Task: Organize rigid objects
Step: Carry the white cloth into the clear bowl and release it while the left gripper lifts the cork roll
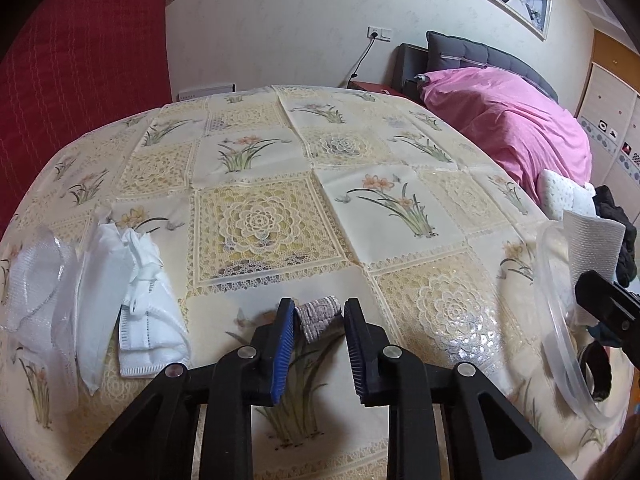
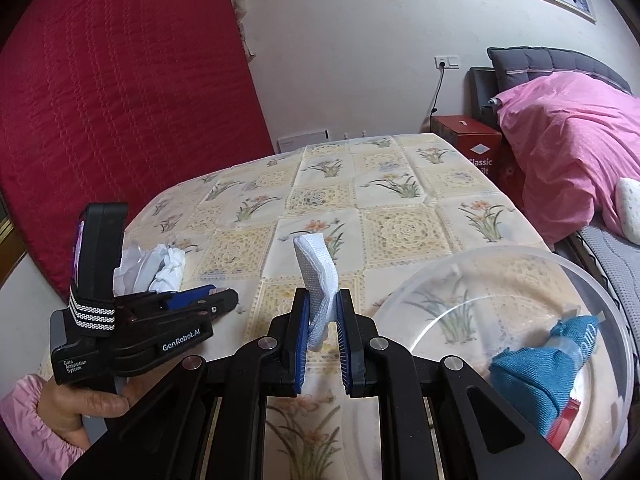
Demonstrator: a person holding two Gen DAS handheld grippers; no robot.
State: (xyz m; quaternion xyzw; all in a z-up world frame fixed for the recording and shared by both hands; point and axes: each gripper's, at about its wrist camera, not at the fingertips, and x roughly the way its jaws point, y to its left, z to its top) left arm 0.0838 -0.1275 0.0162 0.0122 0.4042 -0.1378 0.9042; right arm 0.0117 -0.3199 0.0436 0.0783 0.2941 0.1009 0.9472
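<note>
Grey knitted roll (image 1: pixel 320 317) sits soft and light between my left hand-held gripper (image 1: pixel 319 344); I cannot tell whether its pads press. My right hand-held gripper (image 2: pixel 323 334) pinches a limp white cloth (image 2: pixel 316 276) low down.

You have two grippers (image 2: pixel 323 320) (image 1: pixel 319 320), one clear bowl (image 2: pixel 616 344), one blue cloth (image 2: pixel 536 380), one grey band (image 1: pixel 320 314), one white pad (image 2: pixel 318 276), one table (image 2: pixel 404 232).

The clear bowl (image 1: pixel 560 320) is cut off at the right edge; its contents stay hidden.
</note>
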